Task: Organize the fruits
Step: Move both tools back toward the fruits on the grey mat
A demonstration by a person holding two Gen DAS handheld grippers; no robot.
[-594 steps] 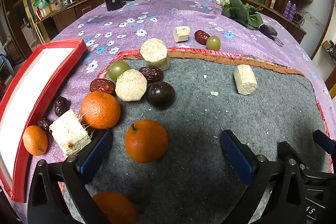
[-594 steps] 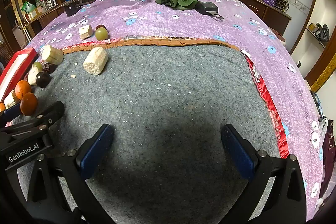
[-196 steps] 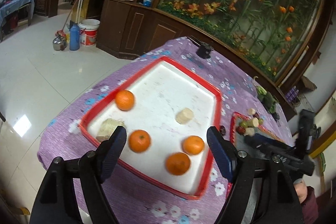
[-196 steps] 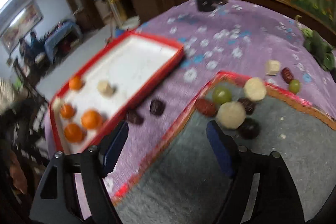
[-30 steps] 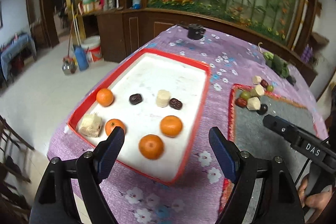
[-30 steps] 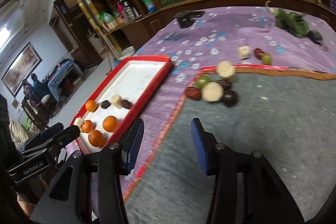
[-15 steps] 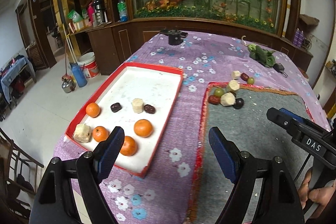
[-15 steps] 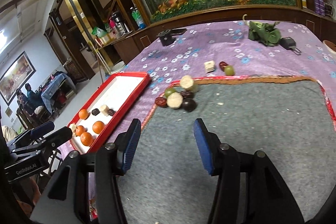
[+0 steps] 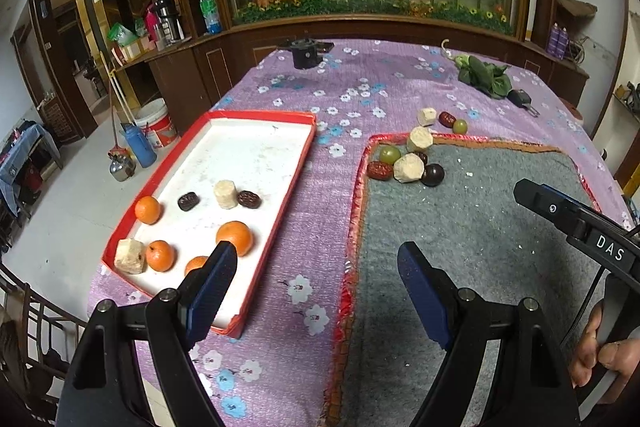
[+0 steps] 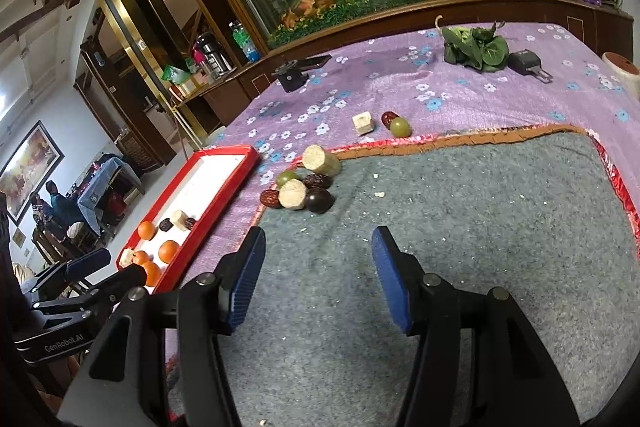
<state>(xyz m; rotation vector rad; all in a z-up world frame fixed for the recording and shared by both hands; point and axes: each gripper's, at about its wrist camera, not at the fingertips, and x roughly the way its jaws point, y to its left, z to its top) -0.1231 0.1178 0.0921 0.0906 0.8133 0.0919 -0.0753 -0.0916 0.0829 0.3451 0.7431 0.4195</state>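
Fruits: lay clustered well ahead of both jaws, untouched.
Left gripper: jaws released, empty.
Right gripper: jaws released, empty.

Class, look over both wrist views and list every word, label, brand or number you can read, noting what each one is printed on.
"DAS" - white letters on the black body of the right gripper, seen from the left wrist view.
"GenRobot.AI" - white letters on the black body of the left gripper, seen from the right wrist view.
Bottles and packets on the wooden sideboard carry labels, but they are too small and blurred to read.
No other text is readable.
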